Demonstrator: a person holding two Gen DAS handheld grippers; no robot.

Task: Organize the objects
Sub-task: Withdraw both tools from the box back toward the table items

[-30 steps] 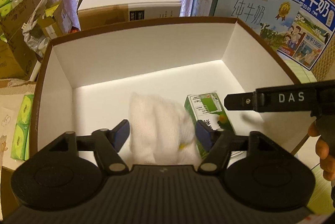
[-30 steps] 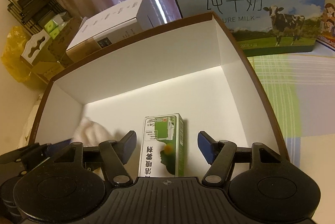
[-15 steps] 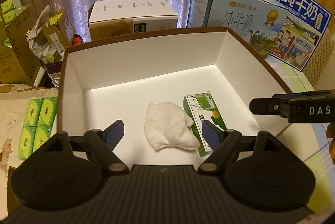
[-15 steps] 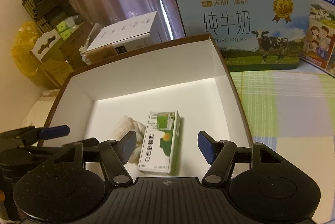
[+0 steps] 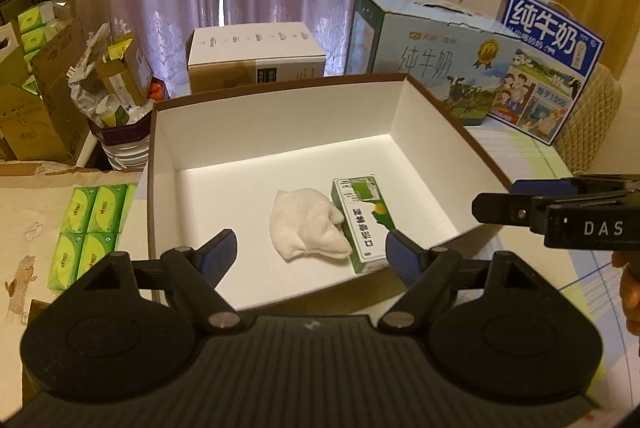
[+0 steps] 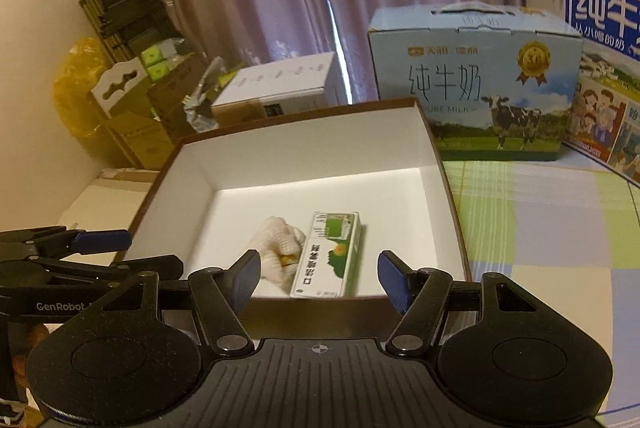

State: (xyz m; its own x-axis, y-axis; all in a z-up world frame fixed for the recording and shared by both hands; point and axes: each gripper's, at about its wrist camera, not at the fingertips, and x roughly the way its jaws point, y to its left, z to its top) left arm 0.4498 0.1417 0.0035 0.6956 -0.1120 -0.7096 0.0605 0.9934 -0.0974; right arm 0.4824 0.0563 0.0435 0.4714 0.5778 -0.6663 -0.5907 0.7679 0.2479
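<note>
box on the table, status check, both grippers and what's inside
Left hand-held gripper open, empty. Right hand-held gripper open, empty. White cloth and green carton lie touching inside the box. Nothing blocking.

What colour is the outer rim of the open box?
Brown rim, with white inside; clearest in the right wrist view.

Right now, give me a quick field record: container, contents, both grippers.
container: open brown-rimmed white cardboard box
contents: crumpled white cloth; green and white carton lying flat
relation: cloth touches carton's left side
left gripper: open, empty, above box's near edge
right gripper: open, empty, above box's near edge
outside box: green tissue packs to the left
</note>
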